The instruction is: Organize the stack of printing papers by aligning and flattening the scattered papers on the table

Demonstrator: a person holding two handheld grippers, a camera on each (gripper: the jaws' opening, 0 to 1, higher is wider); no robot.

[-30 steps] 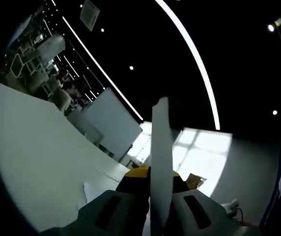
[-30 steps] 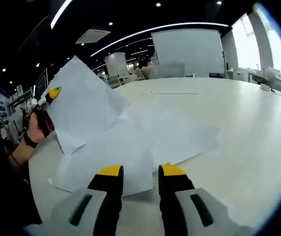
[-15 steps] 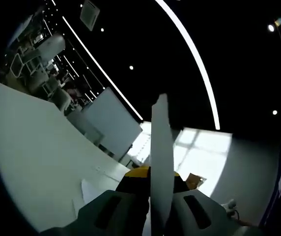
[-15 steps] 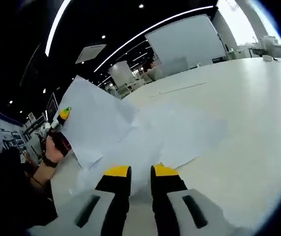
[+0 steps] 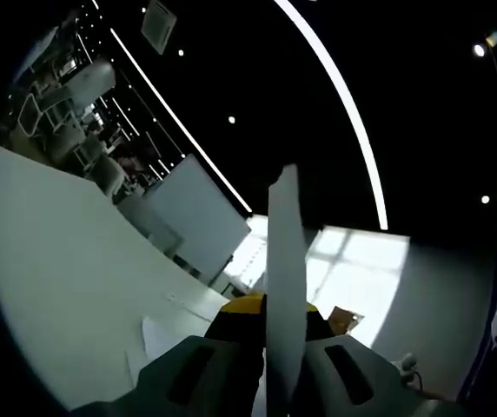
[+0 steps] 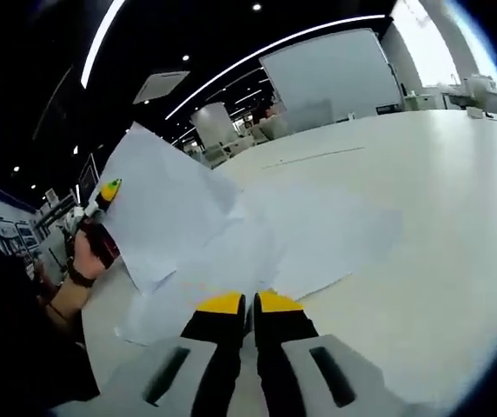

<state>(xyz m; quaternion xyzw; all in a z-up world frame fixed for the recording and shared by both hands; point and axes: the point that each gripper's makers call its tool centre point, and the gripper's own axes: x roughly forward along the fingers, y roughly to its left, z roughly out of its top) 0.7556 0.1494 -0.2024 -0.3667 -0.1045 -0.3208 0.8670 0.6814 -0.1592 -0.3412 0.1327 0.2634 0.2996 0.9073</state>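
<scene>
The gathering step is judged to be in hand, with aligning and flattening not yet done; a large white counter (image 6: 431,200) is being shown under both views, in a dim open hall with bright strip lights (image 5: 344,113) on a black ceiling, a big pale screen (image 6: 331,74) beyond the far edge, and chairs (image 5: 62,109) far off; the papers (image 6: 318,234) are being left scattered and overlapping flat on the counter, just ahead of the right tool (image 6: 247,304); one sheet (image 6: 166,204) is being held up off the counter, tilted, by the left tool (image 6: 102,193), whose jaws are being kept clamped on it, the sheet being seen edge-on between them in the left gripper view (image 5: 285,287); the right tool's jaws are being held nearly together at the near edge of the flat papers, and whether a sheet is being pinched cannot be told; the next move is judged to call for the lifted sheet being laid over the others and the edges being squared.
</scene>
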